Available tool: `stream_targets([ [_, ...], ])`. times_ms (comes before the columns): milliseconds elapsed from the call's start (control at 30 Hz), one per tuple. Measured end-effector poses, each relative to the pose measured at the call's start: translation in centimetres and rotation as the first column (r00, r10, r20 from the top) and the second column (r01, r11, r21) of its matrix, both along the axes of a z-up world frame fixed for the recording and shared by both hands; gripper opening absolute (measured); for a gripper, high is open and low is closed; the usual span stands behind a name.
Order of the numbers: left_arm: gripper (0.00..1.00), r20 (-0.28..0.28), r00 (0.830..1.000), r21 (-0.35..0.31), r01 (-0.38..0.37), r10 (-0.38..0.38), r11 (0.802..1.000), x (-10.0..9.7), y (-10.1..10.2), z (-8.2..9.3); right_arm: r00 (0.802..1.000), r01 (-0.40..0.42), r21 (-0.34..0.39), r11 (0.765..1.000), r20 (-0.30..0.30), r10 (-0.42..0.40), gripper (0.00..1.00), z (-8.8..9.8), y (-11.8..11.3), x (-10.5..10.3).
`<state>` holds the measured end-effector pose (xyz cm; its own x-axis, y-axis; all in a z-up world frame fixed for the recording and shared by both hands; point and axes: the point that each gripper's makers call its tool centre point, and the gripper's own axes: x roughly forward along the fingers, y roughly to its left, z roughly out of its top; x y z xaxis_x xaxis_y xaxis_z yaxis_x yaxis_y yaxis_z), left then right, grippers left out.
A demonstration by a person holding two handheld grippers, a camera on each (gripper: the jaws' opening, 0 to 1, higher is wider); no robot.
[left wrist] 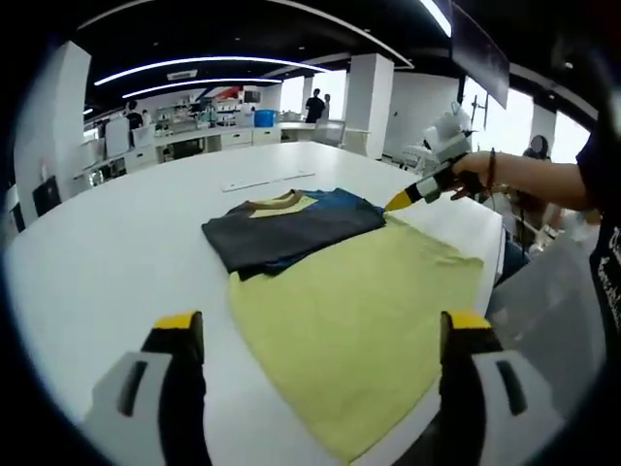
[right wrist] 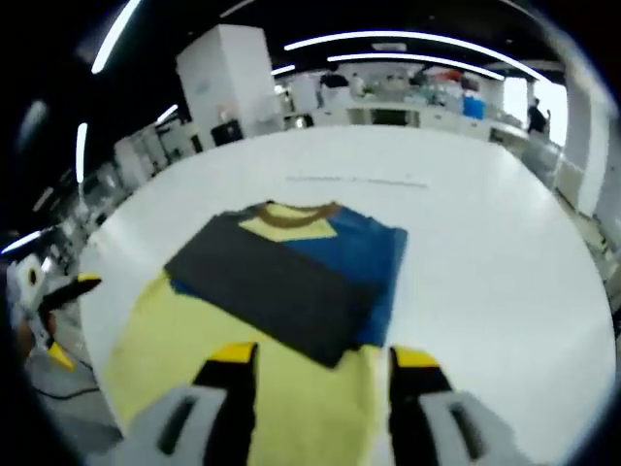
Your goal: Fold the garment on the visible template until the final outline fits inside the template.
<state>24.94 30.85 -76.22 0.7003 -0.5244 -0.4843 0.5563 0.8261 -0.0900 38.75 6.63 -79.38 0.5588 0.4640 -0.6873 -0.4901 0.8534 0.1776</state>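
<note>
Two pairs of yellow-tipped tongs hang above a large round white table, and both pairs stand apart with nothing between them. Ahead of the left gripper lies the soft cloth garment with yellow, dark grey and blue panels; its wide yellow part reaches down between the jaws, and the dark grey panel with the brown collar lies farther away. The right gripper hovers over the yellow cloth, just short of the grey panel's near corner (the blue panel shows beside it). In the left gripper view the right gripper shows beyond the garment's far right corner, held by the person's hand.
</note>
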Motion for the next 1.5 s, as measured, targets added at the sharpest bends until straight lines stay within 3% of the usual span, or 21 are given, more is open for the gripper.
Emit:
stream_targets([
  [200,0.99,-0.005,0.999,0.021,0.052,-0.052,0.998,-0.3,-0.1,0.0,0.986,-0.163,0.041,0.986,-0.024,0.164,0.82,1.0,1.6,-3.2],
  [300,0.99,-0.003,0.995,0.027,0.096,-0.096,0.995,-0.7,-0.5,0.2,0.976,-0.214,0.020,0.977,-0.021,0.215,0.93,1.3,1.7,-4.9],
  [433,0.99,-0.009,0.991,0.033,0.132,-0.131,0.991,-1.2,-0.9,0.1,0.957,-0.287,0.013,0.958,-0.032,0.288,0.99,1.4,1.8,-7.0],
  [700,0.98,-0.039,0.975,0.068,0.221,-0.219,0.973,-2.6,-1.5,-1.1,0.914,-0.400,-0.025,0.916,-0.082,0.396,0.99,0.3,0.7,-12.0],
  [933,0.89,-0.061,0.954,0.045,0.297,-0.294,0.954,-4.2,-2.5,-2.2,0.894,-0.438,-0.020,0.899,-0.117,0.433,0.97,-1.2,0.2,-15.5],
  [1233,0.70,-0.092,0.932,0.067,0.358,-0.351,0.931,-5.6,-2.7,-3.8,0.881,-0.464,-0.065,0.884,-0.138,0.452,0.82,-2.8,-0.9,-17.7],
  [1400,0.61,-0.139,0.913,0.089,0.396,-0.382,0.914,-6.7,-2.6,-4.9,0.858,-0.511,-0.166,0.843,-0.152,0.491,0.69,-4.1,-2.8,-17.9],
  [1500,0.56,-0.156,0.904,0.114,0.418,-0.399,0.902,-7.1,-2.3,-5.4,0.855,-0.517,-0.179,0.837,-0.149,0.496,0.66,-4.4,-3.2,-18.0],
])
